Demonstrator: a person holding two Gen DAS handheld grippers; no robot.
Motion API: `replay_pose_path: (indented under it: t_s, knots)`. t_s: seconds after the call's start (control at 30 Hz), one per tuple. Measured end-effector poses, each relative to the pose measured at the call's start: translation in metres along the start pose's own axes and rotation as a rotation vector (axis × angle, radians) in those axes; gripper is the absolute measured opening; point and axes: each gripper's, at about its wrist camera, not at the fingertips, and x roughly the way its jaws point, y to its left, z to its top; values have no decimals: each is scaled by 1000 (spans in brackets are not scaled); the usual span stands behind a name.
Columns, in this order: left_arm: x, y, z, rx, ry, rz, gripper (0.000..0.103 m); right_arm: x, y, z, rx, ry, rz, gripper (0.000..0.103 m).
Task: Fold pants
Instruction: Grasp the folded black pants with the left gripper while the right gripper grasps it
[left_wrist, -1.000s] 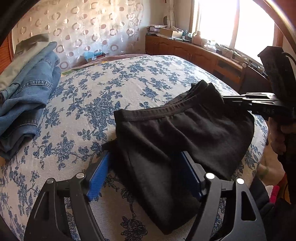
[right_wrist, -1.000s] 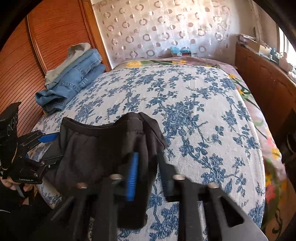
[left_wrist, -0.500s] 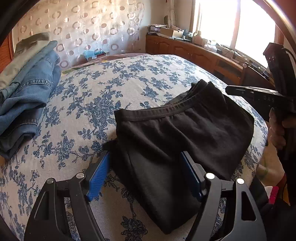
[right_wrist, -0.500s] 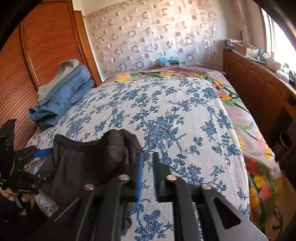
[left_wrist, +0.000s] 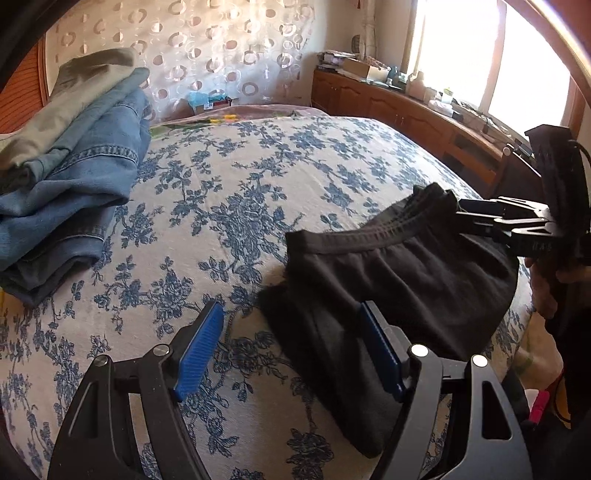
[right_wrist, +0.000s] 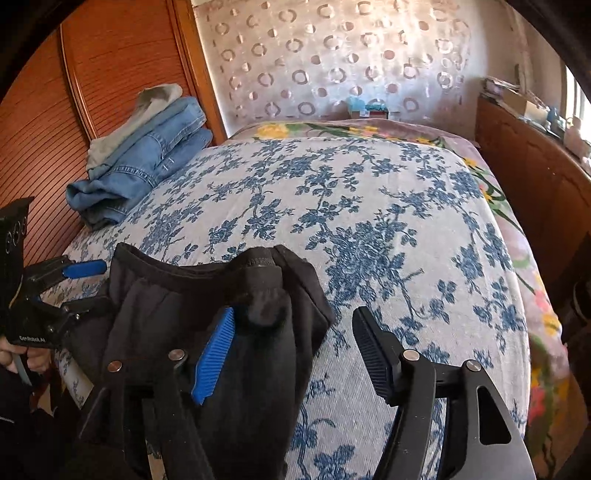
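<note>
On the near edge of the bed with the white, blue-flowered cover lie the folded black knit pants, elastic waistband turned toward the far side of the bed, one bunched corner of the waistband raised near the right tool.

Left tool: jaws stand wide apart, blue ribbed pads facing each other. The left pad sits over bare bedcover; the right pad sits at or over the near fold of the pants. No cloth is pinched between them (contact of the right pad with the fabric cannot be settled from this view).

Right tool: jaws are opening. In its own view the bunched waistband corner sits between the fingers, close against the blue left pad, while the black right finger stands clear of it over the bedcover. The pads do not press on the cloth. In the left wrist view this tool reaches in from the right, its fingers level at the waistband's far end, a hand partly visible under it.

Surroundings:
- stack of folded blue denim jeans with a grey-green garment on top, at the far left of the bed, well apart from the pants, beside the ribbed wooden headboard
- curtain with ring pattern behind the bed
- wooden sideboard under the bright window, cluttered (items too small to tell)
</note>
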Motion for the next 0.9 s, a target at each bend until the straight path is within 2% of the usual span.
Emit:
replay_pose_path:
  t_s: [0.23,0.4,0.57,0.67,0.8,0.9]
  knots:
    - [7,3,1,-21,23,-32,62,15,4,2,-13,31,-8,68]
    - [8,3,3,-23,14,-44,56,19,8,0,-22,17,-13,68]
    - [13,0,8,-10,5,-42,52,20,15,-3,-56,6,8,48]
    - [16,-3,10,-1,10,-50,44,21,15,-5,-60,5,30,38]
    - [15,-4,10,-7,10,-88,31,21,14,-6,-59,5,44,34]
    - [15,-6,9,-12,13,-99,27,22,14,-6,-56,4,45,33]
